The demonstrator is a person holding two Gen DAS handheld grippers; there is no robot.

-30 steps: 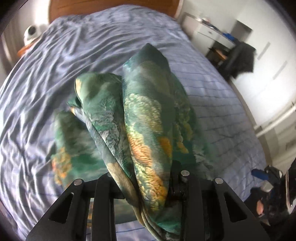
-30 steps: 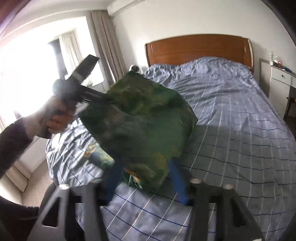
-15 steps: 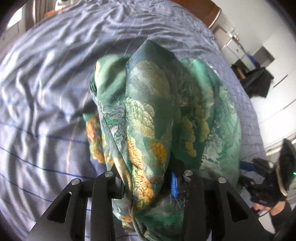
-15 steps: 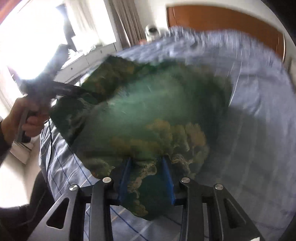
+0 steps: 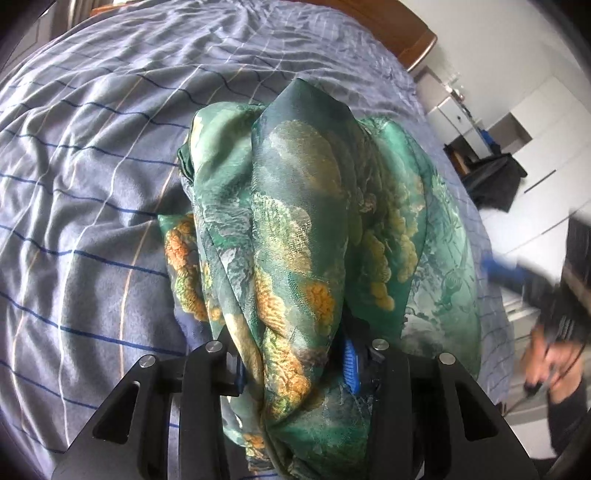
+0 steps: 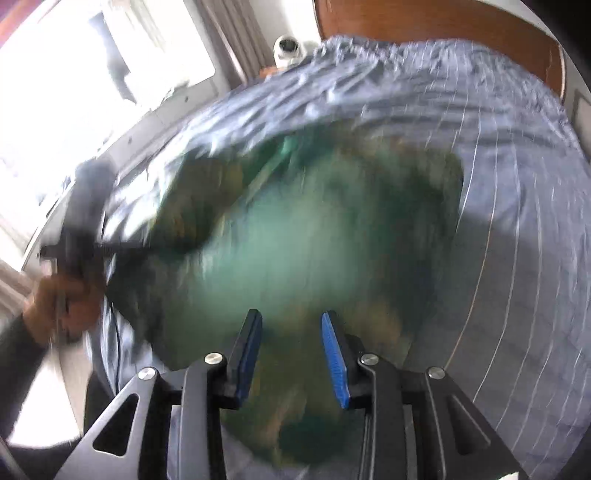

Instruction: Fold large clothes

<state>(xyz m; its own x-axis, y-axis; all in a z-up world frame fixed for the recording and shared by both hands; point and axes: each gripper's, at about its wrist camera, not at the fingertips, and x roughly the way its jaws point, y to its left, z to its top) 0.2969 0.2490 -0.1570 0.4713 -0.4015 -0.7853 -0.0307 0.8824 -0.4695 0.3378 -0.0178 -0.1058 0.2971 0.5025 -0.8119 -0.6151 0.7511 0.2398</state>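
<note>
Left gripper point(image 5: 295, 365): jaws just opening, a bunched fold of green printed garment point(image 5: 295, 229) between them. Right gripper point(image 6: 291, 354): jaws slightly apart, apparently clear of the blurred cloth. Garment heaped on striped blue bedspread point(image 5: 92, 166). Beyond: wooden headboard point(image 6: 424, 22).

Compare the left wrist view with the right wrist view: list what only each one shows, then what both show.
Left wrist only: white cabinets beside the bed, and sharp orange-yellow print on the cloth bunched between the left gripper fingers.
Right wrist only: a bright window, curtains, and a white round device by the headboard.
Both: the green patterned silky garment, the blue-striped grey bedsheet, the wooden headboard.
</note>
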